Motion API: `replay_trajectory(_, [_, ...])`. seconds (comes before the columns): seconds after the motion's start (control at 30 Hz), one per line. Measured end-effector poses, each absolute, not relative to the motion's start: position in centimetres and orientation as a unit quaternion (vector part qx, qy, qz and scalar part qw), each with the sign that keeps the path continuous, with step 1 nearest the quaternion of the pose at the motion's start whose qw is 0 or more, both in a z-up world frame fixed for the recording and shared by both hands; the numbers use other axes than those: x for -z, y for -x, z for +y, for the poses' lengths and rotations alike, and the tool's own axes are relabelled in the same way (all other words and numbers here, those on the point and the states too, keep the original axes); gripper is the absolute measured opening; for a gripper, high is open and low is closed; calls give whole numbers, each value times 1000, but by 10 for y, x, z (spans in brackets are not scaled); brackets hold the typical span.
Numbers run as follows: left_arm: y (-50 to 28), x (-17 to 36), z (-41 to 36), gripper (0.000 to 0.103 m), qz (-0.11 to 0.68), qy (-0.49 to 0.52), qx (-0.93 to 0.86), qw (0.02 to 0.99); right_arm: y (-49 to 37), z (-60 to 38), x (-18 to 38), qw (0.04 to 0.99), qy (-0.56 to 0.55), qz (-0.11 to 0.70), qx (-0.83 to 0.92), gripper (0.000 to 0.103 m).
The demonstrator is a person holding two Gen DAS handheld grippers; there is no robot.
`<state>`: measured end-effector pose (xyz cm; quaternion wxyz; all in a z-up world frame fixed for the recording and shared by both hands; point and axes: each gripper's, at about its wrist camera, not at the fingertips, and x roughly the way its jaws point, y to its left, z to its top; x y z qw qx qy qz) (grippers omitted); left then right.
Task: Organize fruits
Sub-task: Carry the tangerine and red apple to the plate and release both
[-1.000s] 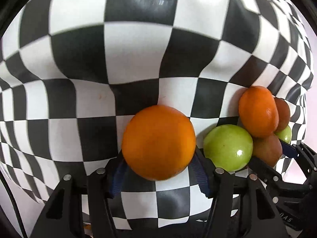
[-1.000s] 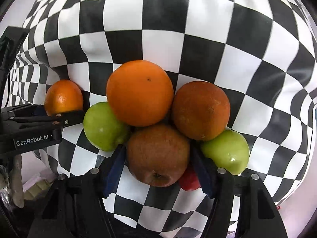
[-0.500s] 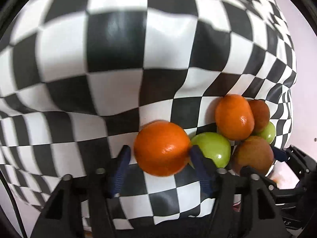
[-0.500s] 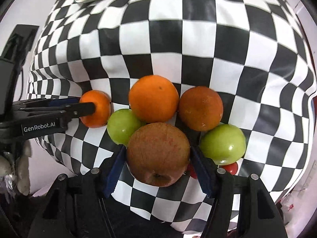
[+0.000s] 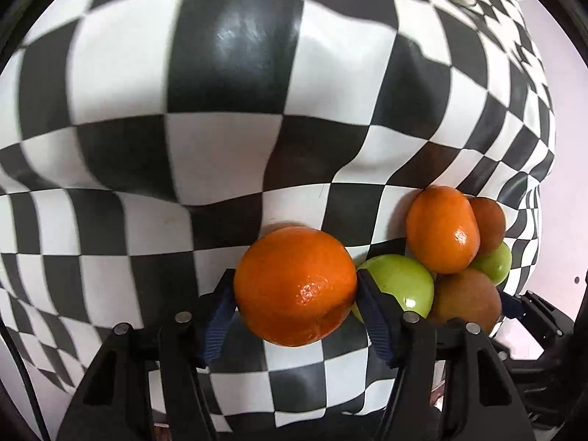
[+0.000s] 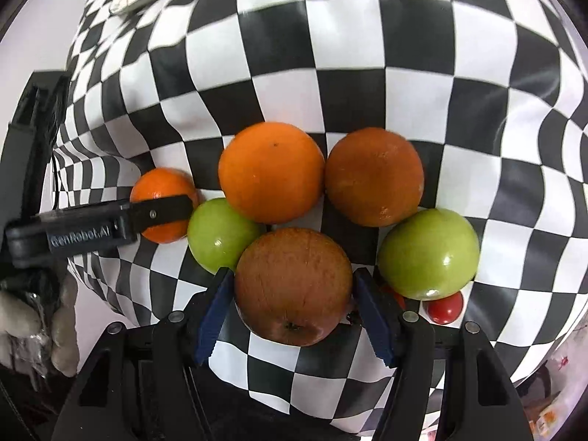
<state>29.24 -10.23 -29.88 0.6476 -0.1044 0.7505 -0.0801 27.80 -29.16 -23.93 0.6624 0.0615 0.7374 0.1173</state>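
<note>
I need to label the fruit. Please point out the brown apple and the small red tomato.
brown apple (image 6: 294, 283): right wrist view, middle of its skin.
small red tomato (image 6: 445, 308): right wrist view, its visible lower part.

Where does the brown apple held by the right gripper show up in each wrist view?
Left wrist: brown apple at lower right, behind the green apple.
Right wrist: low centre, between the right gripper's blue pads.
Shared landmark: the large orange just above it.
</note>
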Motion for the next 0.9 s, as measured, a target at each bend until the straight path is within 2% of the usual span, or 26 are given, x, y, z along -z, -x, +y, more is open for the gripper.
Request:
replay_trajectory(0.23, [-297, 236, -73, 61, 719, 121, 96, 678, -282, -314, 197, 677, -99, 718, -130, 69])
replay_trajectory(0.4, [-329, 168, -53, 61, 674, 131, 108, 719, -297, -323, 159, 698, -124, 690, -145, 69])
replay_trajectory(0.57, [-379, 126, -67, 61, 631, 117, 100, 760, -337, -308, 126, 733, -135, 648, -158, 69])
replay_trajectory(0.7, [-417, 116, -59, 61, 614, 89, 79, 780, -384, -293, 120, 754, -133, 625, -154, 69])
replay_trajectory(0.9, [-467, 127, -51, 61, 616, 44, 57, 785, -456, -279, 138, 759, -140, 622, -130, 69])
